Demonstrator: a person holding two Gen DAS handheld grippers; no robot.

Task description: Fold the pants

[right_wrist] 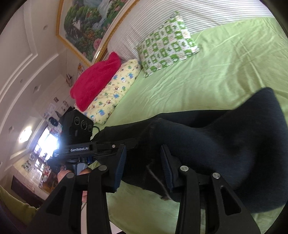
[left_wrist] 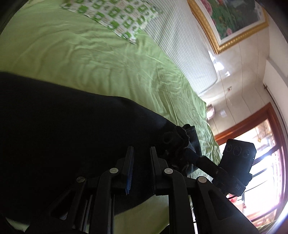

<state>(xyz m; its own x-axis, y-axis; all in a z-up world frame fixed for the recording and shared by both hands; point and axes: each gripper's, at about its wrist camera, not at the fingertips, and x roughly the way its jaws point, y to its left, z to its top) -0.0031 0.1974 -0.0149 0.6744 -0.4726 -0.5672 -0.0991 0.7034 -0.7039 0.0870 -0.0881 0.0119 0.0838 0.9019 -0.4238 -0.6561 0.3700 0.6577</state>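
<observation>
Dark navy pants (left_wrist: pixel 63 129) lie on a green bedsheet (left_wrist: pixel 90 59). In the left wrist view my left gripper (left_wrist: pixel 141 153) is over the pants; its jaws stand a narrow gap apart with dark cloth between or behind them. In the right wrist view the pants (right_wrist: pixel 216 144) stretch across the sheet (right_wrist: pixel 216 72). My right gripper (right_wrist: pixel 143 156) is open, its fingers either side of the cloth near a frayed hem (right_wrist: pixel 158 181). The right gripper shows in the left view (left_wrist: pixel 180 142), the left gripper in the right view (right_wrist: pixel 86 149).
A green-patterned pillow (right_wrist: pixel 167 45), a yellow pillow (right_wrist: pixel 115 90) and a red blanket (right_wrist: pixel 95 81) lie at the striped headboard (right_wrist: pixel 162 16). A framed painting (right_wrist: pixel 90 23) hangs above. The bed's edge (left_wrist: pixel 208 122) and a window (left_wrist: pixel 261 162) are at the right in the left view.
</observation>
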